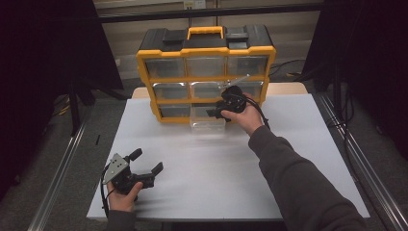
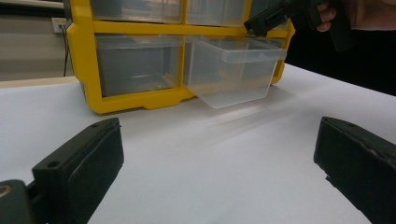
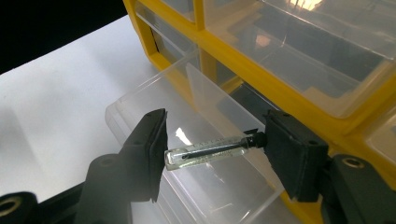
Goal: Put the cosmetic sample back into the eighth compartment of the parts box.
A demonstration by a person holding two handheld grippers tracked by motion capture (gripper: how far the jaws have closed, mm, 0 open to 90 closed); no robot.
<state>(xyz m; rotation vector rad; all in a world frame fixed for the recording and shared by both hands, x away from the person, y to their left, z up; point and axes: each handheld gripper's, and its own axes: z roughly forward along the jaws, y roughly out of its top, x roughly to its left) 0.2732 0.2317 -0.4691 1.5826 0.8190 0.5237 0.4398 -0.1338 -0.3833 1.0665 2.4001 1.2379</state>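
High view: right gripper (image 1: 217,111) at front of yellow-and-black plastic drawer cabinet (image 1: 206,52), above pulled-out clear plastic drawer (image 1: 207,122); left gripper (image 1: 146,161) well apart, near table edge.

Left gripper view: jaws wide open, nothing between; drawer (image 2: 233,70) ahead, tilting out of bottom row.

Right gripper view: jaws clamp small clear glass vial with dark cap (image 3: 212,150) end to end, long axis spanning jaw gap, directly over open drawer (image 3: 196,116). Release looks like drop straight in.
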